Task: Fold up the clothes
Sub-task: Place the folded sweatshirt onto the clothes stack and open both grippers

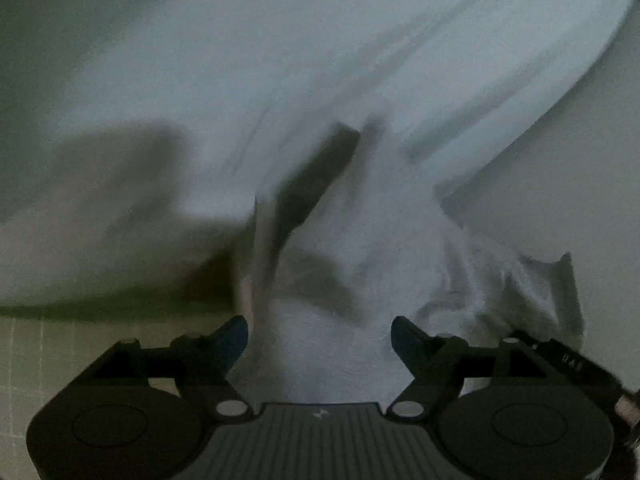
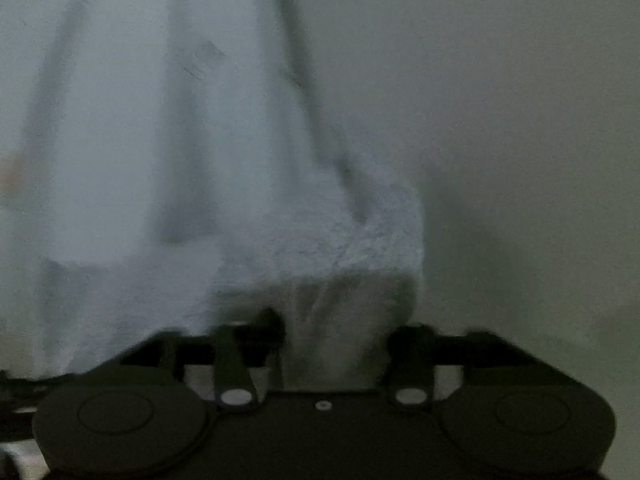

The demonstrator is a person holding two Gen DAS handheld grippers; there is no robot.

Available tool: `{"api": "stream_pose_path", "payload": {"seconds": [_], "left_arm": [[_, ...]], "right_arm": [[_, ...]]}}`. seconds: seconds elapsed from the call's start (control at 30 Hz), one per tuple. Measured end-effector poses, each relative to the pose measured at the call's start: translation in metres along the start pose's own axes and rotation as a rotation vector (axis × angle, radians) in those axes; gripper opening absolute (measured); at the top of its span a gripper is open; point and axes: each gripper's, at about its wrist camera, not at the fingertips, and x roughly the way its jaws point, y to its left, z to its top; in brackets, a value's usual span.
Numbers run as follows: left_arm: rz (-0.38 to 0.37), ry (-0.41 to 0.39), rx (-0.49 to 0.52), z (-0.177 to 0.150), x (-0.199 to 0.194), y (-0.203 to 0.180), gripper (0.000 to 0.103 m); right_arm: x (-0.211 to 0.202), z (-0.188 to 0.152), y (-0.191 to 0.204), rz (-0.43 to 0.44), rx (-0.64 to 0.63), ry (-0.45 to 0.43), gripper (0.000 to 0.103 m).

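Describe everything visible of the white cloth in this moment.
The white cloth looks soft and terry-like, with a nubby pile near both cameras. It fills most of each view, creased in long folds and blurred by motion. In the left wrist view a bunch of it lies between the spread fingers of the left gripper; a frayed corner hangs on the right. In the right wrist view a thick folded edge sits between the fingers of the right gripper; the grip itself is unclear.

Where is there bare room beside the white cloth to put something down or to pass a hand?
Right wrist view: the plain pale surface right of the white cloth is bare. Left wrist view: a gridded mat shows at lower left, below the cloth's edge. It is crowded between the fingers of each hand-held gripper, left and right, where cloth bunches.
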Motion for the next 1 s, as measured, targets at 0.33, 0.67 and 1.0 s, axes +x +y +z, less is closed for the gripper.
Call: {"api": "stream_pose_path", "payload": {"seconds": [0.33, 0.67, 1.0], "left_arm": [[0.090, 0.041, 0.042, -0.041, -0.007, 0.033, 0.082], [0.100, -0.106, 0.278, -0.071, -0.107, -0.022, 0.103], [0.082, -0.124, 0.313, -0.139, -0.201, -0.046, 0.103]], "right_arm": [[0.029, -0.047, -0.012, -0.196, -0.012, 0.024, 0.093], [-0.074, -0.076, 0.008, -0.177, -0.072, 0.013, 0.103], [-0.181, -0.135, 0.009, -0.112, -0.046, 0.059, 0.103]]}}
